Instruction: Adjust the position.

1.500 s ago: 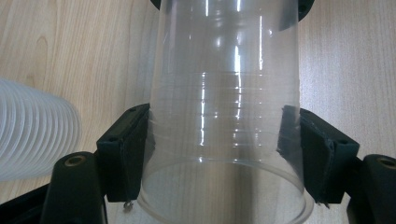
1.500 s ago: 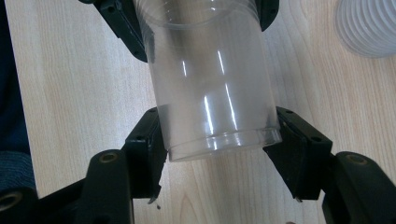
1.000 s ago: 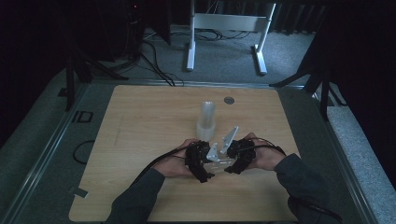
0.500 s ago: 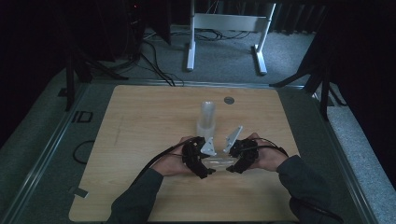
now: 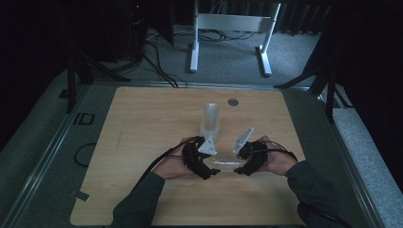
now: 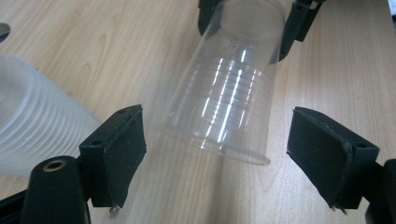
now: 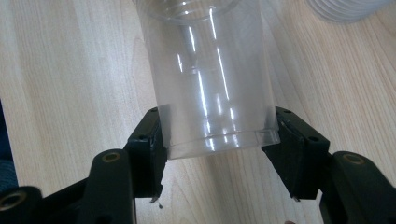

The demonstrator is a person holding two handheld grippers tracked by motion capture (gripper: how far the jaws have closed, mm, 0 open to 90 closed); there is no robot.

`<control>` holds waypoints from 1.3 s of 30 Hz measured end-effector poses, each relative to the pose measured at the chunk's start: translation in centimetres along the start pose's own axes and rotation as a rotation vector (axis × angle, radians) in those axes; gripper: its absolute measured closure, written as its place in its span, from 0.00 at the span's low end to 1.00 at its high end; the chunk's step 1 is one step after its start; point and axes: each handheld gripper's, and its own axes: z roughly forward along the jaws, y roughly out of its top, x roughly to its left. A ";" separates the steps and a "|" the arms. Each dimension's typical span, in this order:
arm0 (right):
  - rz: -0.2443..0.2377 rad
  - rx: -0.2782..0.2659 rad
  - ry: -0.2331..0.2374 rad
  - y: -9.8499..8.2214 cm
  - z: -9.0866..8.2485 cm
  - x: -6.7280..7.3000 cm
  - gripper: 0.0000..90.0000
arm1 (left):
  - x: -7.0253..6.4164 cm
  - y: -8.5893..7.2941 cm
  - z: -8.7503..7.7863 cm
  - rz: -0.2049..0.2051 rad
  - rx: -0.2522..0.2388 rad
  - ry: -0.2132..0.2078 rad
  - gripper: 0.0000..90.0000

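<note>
The right gripper [image 7: 219,140] clamps the clear cup [image 7: 210,79] lying sideways just before the cup stack [image 5: 210,121]. The left gripper [image 6: 215,154] (jaws just narrowing) flanks its rim untouched; bare table [image 5: 142,123] left of the stack.

I see the clear plastic cup [image 5: 227,164] lying sideways on the wooden table [image 5: 142,128] between both grippers, with the stack of translucent cups [image 5: 210,121] standing just behind it.

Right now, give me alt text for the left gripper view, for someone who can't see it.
A clear plastic cup lies on its side on a wooden table, its far end clamped by the right hand-held gripper. The left hand-held gripper has just been closing; its pads flank the cup's near end without touching. A cup stack sits left.
</note>
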 end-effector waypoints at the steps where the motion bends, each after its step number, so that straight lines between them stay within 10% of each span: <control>1: 0.007 -0.003 -0.001 -0.1 0.0 0.0 0.46 | 0.1 -0.1 -0.1 -0.011 -0.009 0.003 0.21; 39: 0.175 -0.350 -0.085 -3.0 -2.3 -1.0 0.47 | 2.8 -2.5 -2.4 -0.202 -0.203 -0.013 0.26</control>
